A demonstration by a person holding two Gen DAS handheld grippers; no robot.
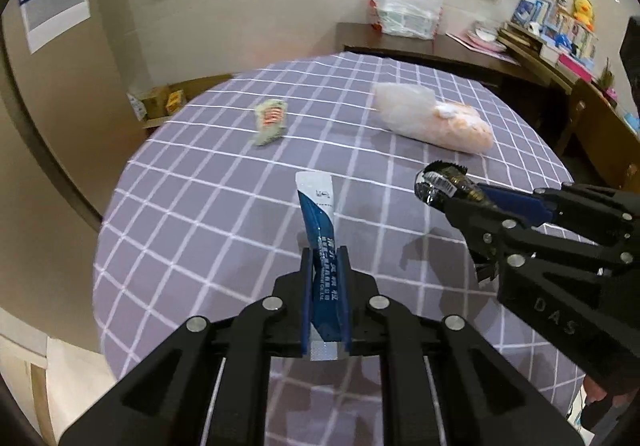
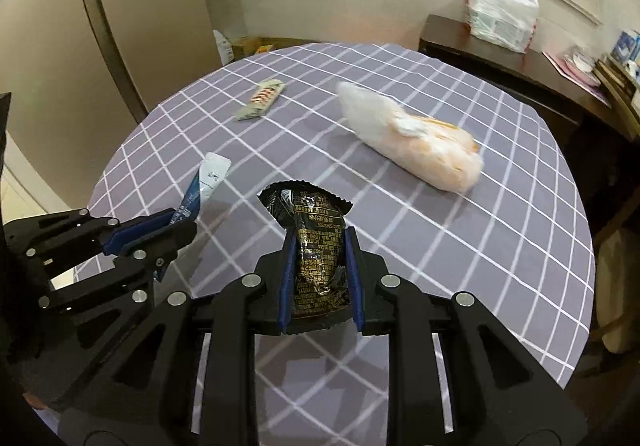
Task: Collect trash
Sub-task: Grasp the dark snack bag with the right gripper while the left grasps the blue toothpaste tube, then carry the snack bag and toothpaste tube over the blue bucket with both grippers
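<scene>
Both grippers are hanging above the round table (image 1: 192, 206), which is wearing a purple cloth with a white grid. The left gripper (image 1: 326, 258) is clamping a blue-and-white sachet (image 1: 318, 214) between its blue-padded fingers (image 1: 306, 298); the sachet is standing up out of the jaws, its white end pointing away from the camera and its lower end poking out behind the pads. In the right wrist view the same sachet (image 2: 202, 186) is sticking out ahead of the left gripper (image 2: 180, 222) at the left edge, tilting toward the middle of the table.

The right gripper (image 2: 320, 242) is gripping a crumpled black snack wrapper with gold print (image 2: 316, 246), squeezed between its two fingers, the jagged open end flaring out beyond the tips. From the left wrist camera that wrapper (image 1: 440, 182) is showing at the tip of the right gripper (image 1: 460, 198), just to the right of the sachet and apart from it.

Two more pieces are lying on the cloth farther off, well apart from both grippers: a small flattened wrapper with red print (image 1: 271, 120) toward the far left, and a translucent plastic bag with orange-pink contents (image 1: 432, 118) toward the far right. Beyond the table a dark sideboard (image 1: 400, 44) is carrying a white plastic bag (image 1: 408, 10).
</scene>
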